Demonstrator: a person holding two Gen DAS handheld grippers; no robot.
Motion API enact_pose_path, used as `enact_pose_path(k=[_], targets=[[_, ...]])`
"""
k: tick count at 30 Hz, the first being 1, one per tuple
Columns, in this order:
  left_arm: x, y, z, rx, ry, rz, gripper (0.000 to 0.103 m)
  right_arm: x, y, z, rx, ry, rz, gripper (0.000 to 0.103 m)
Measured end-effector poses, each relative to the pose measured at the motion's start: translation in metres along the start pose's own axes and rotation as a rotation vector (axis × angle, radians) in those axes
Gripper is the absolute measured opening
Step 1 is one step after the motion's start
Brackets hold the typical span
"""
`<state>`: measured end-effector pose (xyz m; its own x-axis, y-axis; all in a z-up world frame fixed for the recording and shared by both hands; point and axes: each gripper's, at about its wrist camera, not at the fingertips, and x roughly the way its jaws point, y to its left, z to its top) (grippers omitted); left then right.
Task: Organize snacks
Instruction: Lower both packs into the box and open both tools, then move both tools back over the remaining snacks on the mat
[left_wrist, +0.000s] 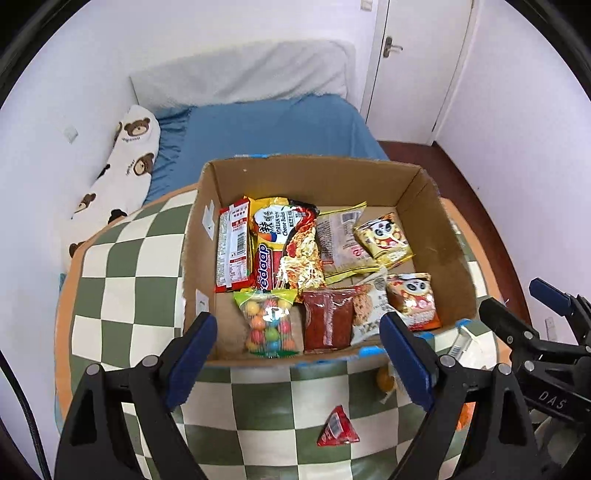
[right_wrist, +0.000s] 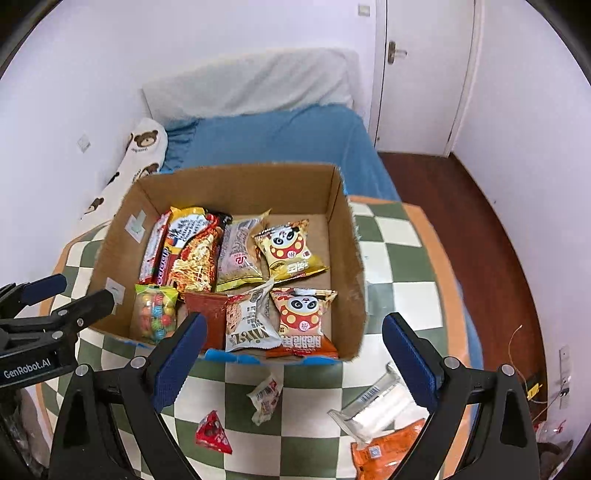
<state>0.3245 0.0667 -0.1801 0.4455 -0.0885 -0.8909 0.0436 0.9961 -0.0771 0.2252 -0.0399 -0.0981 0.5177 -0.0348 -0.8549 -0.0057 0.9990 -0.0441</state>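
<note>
A cardboard box (left_wrist: 314, 173) (right_wrist: 236, 184) stands on a green-and-white checkered cushion (left_wrist: 122, 295) (right_wrist: 399, 266). It holds several snack packs: noodle packs (left_wrist: 291, 243), a gumball bag (left_wrist: 269, 321), a dark red pack (left_wrist: 327, 319), panda packs (right_wrist: 288, 251). Loose on the cushion lie a red triangular pack (left_wrist: 338, 428) (right_wrist: 214, 434), a small white wrapper (right_wrist: 266, 397), a clear white pack (right_wrist: 380, 402) and an orange pack (right_wrist: 388, 448). My left gripper (left_wrist: 299, 365) is open and empty before the box. My right gripper (right_wrist: 291, 363) is open and empty above the loose packs.
A bed with a blue sheet (left_wrist: 266, 129) and a bear-print pillow (left_wrist: 122, 173) lies behind the box. A white door (right_wrist: 424, 74) and red-brown floor (right_wrist: 461, 221) are at the right. The right gripper shows in the left wrist view (left_wrist: 532, 306).
</note>
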Motion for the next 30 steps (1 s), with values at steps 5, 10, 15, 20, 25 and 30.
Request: enact_pose_path(k=[5, 10, 15, 20, 25, 30], targets=[[-0.033, -0.007, -0.013, -0.007, -0.057, -0.004, 0.09, -0.038, 0.001, -0.013, 0.0, -0.05, 0.0, 0.098], [-0.063, -0.013, -0.022, -0.011, -0.109, -0.013, 0.09, -0.077, 0.003, -0.023, 0.003, -0.104, 0.007, 0.098], [-0.087, -0.017, -0.032, -0.01, -0.144, -0.012, 0.09, -0.108, 0.003, -0.031, 0.011, -0.156, 0.008, 0.098], [-0.104, -0.02, -0.041, -0.006, -0.176, 0.001, 0.09, -0.129, -0.001, -0.037, 0.026, -0.183, 0.022, 0.098], [-0.107, -0.022, -0.046, -0.01, -0.184, 0.017, 0.09, -0.133, -0.005, -0.038, 0.043, -0.19, 0.041, 0.098], [-0.095, -0.022, -0.049, -0.035, -0.156, 0.013, 0.103, -0.123, -0.017, -0.041, 0.076, -0.154, 0.069, 0.098]])
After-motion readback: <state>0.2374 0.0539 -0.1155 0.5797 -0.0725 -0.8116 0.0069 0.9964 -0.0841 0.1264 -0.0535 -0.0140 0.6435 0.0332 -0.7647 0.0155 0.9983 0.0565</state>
